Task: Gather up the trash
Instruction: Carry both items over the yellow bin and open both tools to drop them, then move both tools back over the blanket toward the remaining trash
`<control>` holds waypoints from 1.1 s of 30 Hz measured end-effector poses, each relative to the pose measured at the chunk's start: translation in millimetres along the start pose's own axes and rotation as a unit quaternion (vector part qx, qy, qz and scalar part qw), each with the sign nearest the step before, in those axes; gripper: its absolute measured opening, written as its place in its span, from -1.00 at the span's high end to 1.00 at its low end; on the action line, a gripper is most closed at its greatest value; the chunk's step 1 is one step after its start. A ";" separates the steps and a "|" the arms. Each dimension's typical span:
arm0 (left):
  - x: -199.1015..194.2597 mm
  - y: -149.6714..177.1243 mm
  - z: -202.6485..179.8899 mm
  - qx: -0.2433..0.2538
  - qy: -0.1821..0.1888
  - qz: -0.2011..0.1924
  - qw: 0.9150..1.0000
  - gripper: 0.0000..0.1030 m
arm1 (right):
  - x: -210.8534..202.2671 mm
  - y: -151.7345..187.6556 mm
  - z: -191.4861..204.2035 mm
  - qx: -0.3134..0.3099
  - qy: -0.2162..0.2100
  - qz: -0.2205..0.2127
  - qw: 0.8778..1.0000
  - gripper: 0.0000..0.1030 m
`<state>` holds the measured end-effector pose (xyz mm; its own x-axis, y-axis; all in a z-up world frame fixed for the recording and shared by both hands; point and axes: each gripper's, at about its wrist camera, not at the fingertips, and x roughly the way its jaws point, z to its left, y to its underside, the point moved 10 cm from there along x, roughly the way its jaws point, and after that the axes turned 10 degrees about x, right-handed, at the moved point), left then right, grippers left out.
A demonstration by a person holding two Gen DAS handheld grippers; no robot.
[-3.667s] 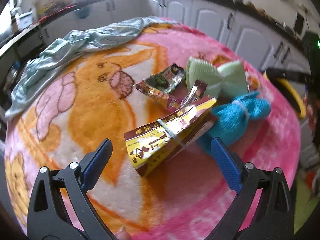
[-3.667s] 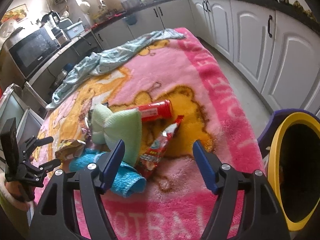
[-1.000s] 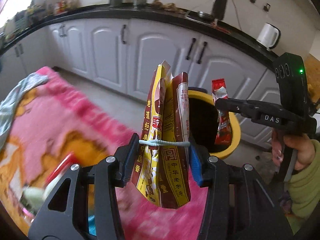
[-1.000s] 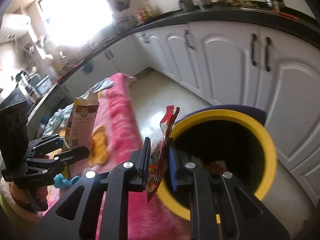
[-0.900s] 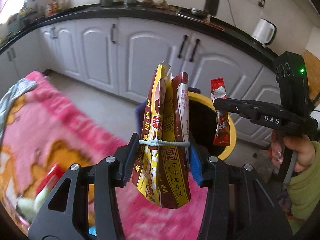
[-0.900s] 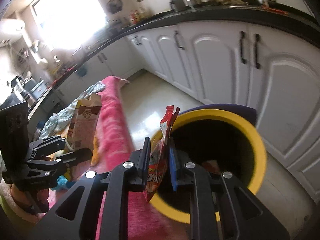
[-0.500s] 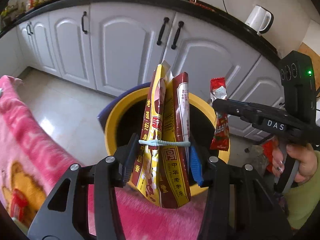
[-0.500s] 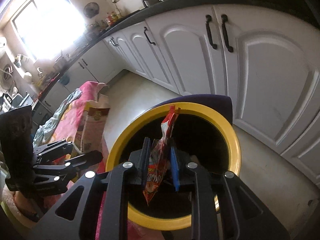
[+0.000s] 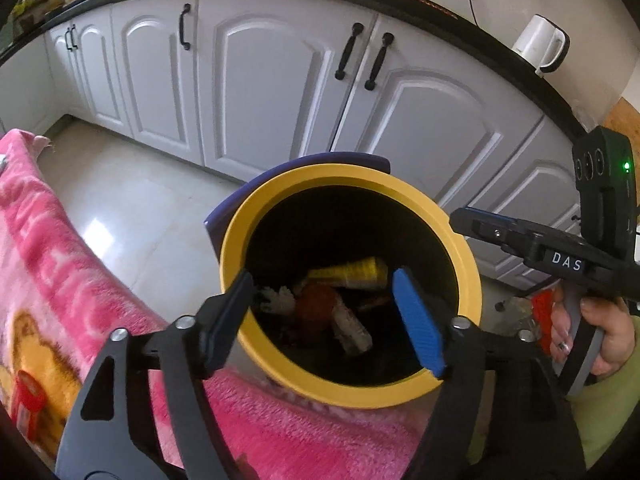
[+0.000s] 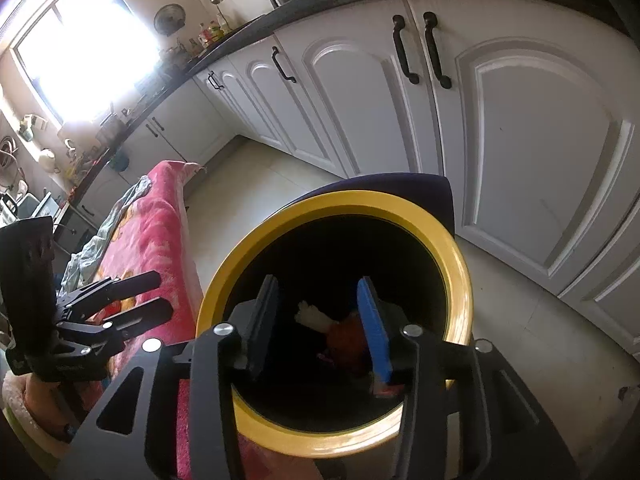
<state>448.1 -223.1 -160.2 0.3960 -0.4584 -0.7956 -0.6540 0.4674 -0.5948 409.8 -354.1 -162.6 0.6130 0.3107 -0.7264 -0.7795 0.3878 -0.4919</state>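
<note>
A round bin with a yellow rim [image 9: 460, 248] [image 10: 456, 256] stands on the floor beside the pink blanket [image 9: 52, 272]. Wrappers lie on its dark bottom, among them a yellow pack [image 9: 352, 274] and a red one [image 9: 318, 300] [image 10: 346, 334]. My left gripper [image 9: 326, 312] hangs over the bin mouth, its jaws opening with nothing between them. Over the same bin my right gripper [image 10: 320, 320] is opening too, empty between its blue pads. In the left wrist view, the right gripper [image 9: 520, 236] shows at the right, held by a hand [image 9: 600, 332].
White cupboard doors [image 9: 272, 80] [image 10: 520, 120] with black handles run behind the bin under a dark counter. A white kettle [image 9: 540, 44] stands on the counter. A red packet [image 9: 28, 396] lies on the blanket at lower left. Pale floor tiles [image 9: 132, 208] lie between blanket and cupboards.
Both grippers have opened over the bin. The yellow-and-brown pack has left the left gripper and the red snack wrapper has left the right; both have dropped into the bin.
</note>
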 end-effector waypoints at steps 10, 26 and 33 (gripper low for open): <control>-29.9 19.3 25.6 -0.029 -0.037 -0.002 0.999 -0.80 | -12.4 11.1 25.7 -0.022 -0.008 -0.002 1.000 -0.04; -108.1 61.7 67.0 -0.070 -0.084 -0.036 0.993 -0.80 | -11.2 42.0 114.1 -0.091 -0.047 0.017 0.995 -0.20; -144.2 83.5 88.4 -0.091 -0.108 -0.049 0.989 -0.80 | -5.9 56.9 158.5 -0.120 -0.067 0.025 0.990 -0.33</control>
<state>393.4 -51.1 -105.4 0.5791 -0.3134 -0.7526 -0.7028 0.2760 -0.6557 382.2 -196.3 -110.2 0.5714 0.4435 -0.6905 -0.8079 0.1561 -0.5683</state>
